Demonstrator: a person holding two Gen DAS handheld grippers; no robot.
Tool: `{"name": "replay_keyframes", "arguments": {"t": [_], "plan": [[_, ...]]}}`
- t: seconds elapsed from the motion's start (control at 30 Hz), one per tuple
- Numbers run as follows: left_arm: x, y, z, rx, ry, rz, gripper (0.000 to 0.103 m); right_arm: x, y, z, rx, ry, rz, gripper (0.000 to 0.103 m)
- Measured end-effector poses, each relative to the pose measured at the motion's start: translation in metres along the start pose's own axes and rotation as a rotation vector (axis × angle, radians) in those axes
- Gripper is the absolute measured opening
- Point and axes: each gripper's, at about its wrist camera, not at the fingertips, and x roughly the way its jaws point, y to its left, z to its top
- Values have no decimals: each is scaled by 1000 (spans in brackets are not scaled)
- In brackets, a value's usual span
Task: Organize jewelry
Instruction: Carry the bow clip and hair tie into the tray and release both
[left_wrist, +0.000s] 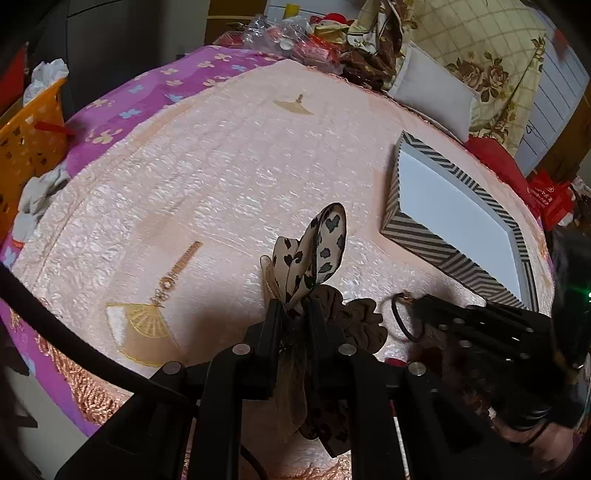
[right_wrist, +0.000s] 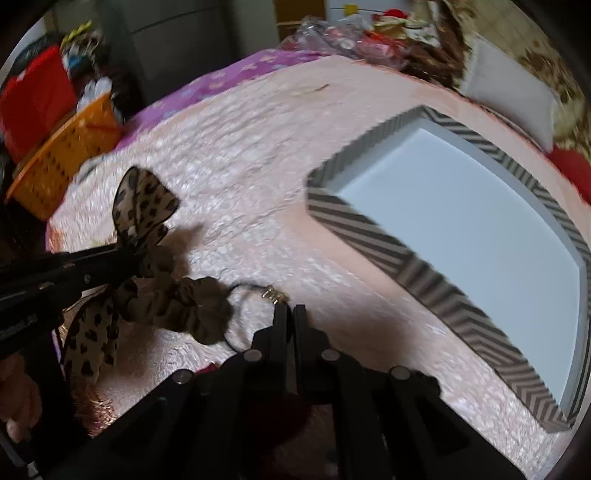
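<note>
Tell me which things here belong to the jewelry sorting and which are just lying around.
Part of the job:
- leopard-print ribbon bow scrunchie, held in the left gripper
- thin black elastic hair tie with gold bead, pinched by the right gripper
- striped open box with pale lining

Lying about:
- orange plastic basket
- white pillow
- crinkled clear plastic bags

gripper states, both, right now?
Left gripper: closed on the leopard bow scrunchie.
Right gripper: closed on the black hair tie.
</note>
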Motion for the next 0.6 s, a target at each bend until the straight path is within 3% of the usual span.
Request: {"name": "replay_keyframes", "arguments": {"t": [0.3,0.6], "plan": [[1,-5,-4,8,7,6,0,2,-9,-8,-5,26,-17,3],[1,-7,-2,14,2,5,0,-1,-6,-19,-9,35,-3,12]]}}
